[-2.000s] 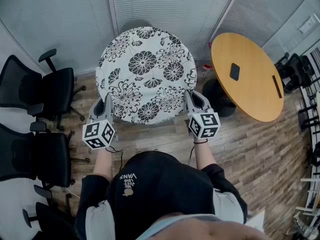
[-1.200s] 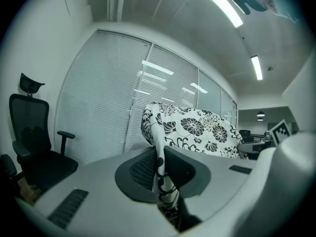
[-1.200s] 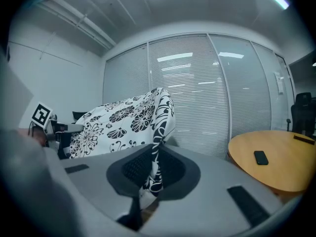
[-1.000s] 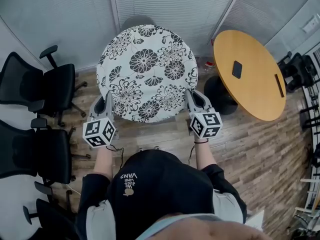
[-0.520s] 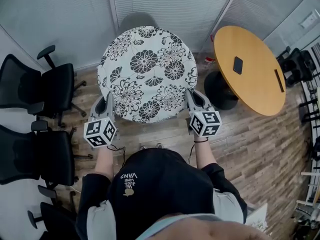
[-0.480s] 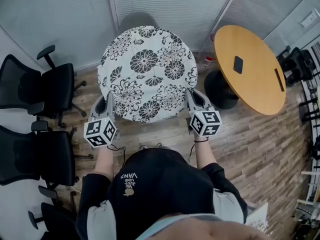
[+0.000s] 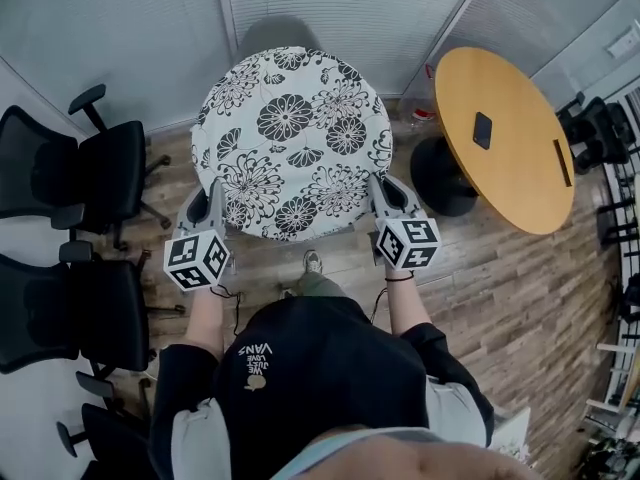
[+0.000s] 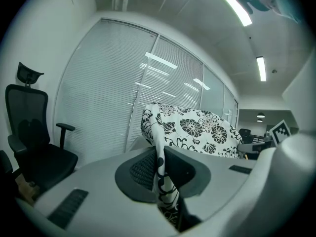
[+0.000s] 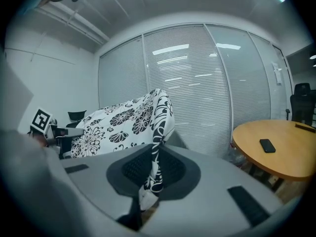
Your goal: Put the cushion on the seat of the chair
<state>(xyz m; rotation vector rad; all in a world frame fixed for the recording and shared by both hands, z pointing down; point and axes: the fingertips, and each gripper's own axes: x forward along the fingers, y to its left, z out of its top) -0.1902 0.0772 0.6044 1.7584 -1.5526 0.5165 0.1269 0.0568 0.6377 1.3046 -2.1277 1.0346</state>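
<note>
The cushion [image 7: 290, 143] was a large round one, white with a bold black print of chrysanthemum-like flowers and leaves. It was held in the air in front of the person, above the floor, with its patterned face turned up toward the head view. The left gripper [image 7: 214, 206] had its jaws clamped on the cushion's near-left edge. In the left gripper view, that fabric edge ran pinched between the jaws of the left gripper [image 8: 160, 177]. The right gripper [image 7: 384, 200] was clamped on the near-right edge in the same way, with a fold of the print squeezed between the jaws of the right gripper [image 9: 150, 172]. A grey rounded shape [image 7: 268, 34] showed just beyond the cushion's far edge, but what it was could not be told.

The floor [image 7: 480, 298] was of brown wood planks. Black office chairs [image 7: 90, 178] stood at the left. A round wooden tabletop [image 7: 520, 168] at the right carried a dark phone [image 7: 483, 130]. Walls of closed pale blinds [image 7: 330, 8] ran behind.
</note>
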